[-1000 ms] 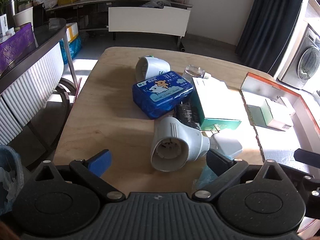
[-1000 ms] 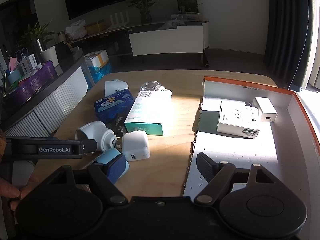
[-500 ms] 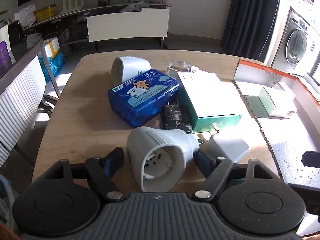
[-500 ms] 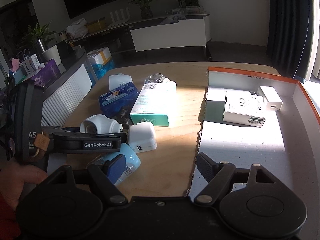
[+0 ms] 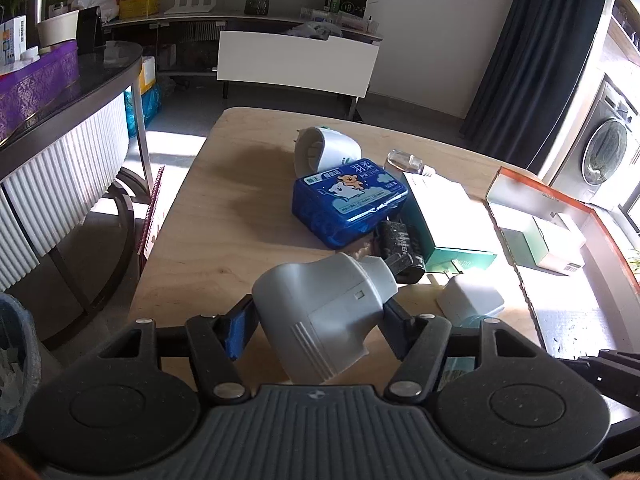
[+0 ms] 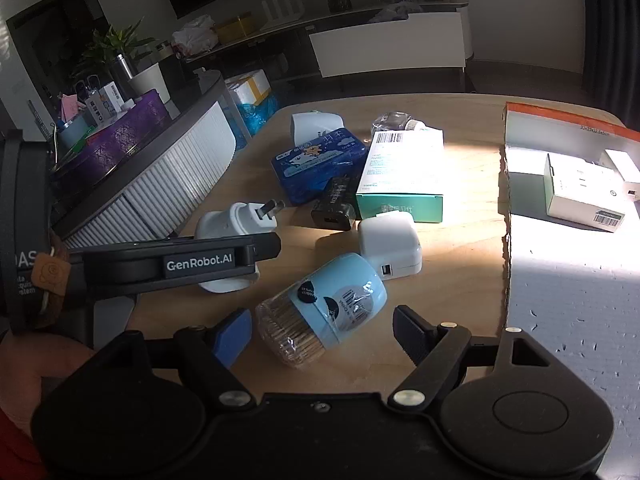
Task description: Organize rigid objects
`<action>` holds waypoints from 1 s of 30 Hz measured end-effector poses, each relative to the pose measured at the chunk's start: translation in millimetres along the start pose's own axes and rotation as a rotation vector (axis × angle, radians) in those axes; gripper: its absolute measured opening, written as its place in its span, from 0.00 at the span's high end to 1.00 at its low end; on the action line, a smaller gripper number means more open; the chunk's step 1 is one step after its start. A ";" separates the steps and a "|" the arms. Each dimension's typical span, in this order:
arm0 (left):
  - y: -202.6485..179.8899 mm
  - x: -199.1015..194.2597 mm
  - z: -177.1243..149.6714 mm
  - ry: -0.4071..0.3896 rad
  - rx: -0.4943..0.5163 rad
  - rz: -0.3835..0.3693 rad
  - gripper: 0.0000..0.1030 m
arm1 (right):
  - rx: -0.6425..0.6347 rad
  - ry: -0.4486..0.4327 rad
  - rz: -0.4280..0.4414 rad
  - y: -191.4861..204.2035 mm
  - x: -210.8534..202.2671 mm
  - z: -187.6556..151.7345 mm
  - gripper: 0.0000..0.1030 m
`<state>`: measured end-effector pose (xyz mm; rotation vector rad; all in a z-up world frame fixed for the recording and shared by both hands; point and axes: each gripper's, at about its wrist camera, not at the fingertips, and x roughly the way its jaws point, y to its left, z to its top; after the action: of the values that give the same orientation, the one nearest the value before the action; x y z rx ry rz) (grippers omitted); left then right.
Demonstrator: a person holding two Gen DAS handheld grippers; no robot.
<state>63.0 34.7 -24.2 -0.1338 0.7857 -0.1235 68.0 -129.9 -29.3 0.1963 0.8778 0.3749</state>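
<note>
Now the left hand-held gripper (image 5: pixel 316 330) has just closed its jaws onto the white plug adapter (image 5: pixel 326 312), beside the blue tissue pack (image 5: pixel 350 200) on the worktop (image 5: pixel 224 216); the right hand-held gripper (image 6: pixel 322 330) gapes around the cotton-swab jar (image 6: pixel 324 304). Next, probably lifting toward the cardboard box (image 6: pixel 560 120).

The left hand-held gripper (image 5: pixel 316 320) has just been closing on something, while the right hand-held gripper (image 6: pixel 322 330) stands wide.

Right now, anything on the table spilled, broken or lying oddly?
Nothing spilled or broken. The blue-capped toothpick jar lies tipped on its side between the open right gripper fingers. The white plug-in device is clamped in the left gripper, whose jaws have just been closing.
</note>
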 end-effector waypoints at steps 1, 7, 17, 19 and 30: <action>1.9 -0.6 -0.1 -0.002 -0.003 0.000 0.36 | 0.007 0.005 0.000 0.9 4.5 0.4 0.11; 5.9 -1.7 -1.8 -0.005 -0.014 -0.012 0.36 | 0.029 0.035 -0.039 4.2 28.2 2.6 0.14; 4.6 -6.8 -3.8 -0.017 -0.017 -0.024 0.36 | -0.013 -0.010 -0.082 0.3 16.0 -7.0 0.36; 3.9 -7.0 -4.6 -0.017 -0.018 -0.028 0.36 | 0.006 0.006 -0.081 -4.3 17.0 -5.6 0.35; -3.5 -13.4 -7.3 -0.031 -0.012 -0.026 0.36 | -0.034 -0.024 -0.127 -3.9 15.6 -4.6 0.39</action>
<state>48.2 32.9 -19.3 -0.1574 0.7542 -0.1411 74.4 -127.2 -44.5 0.1125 0.8553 0.2683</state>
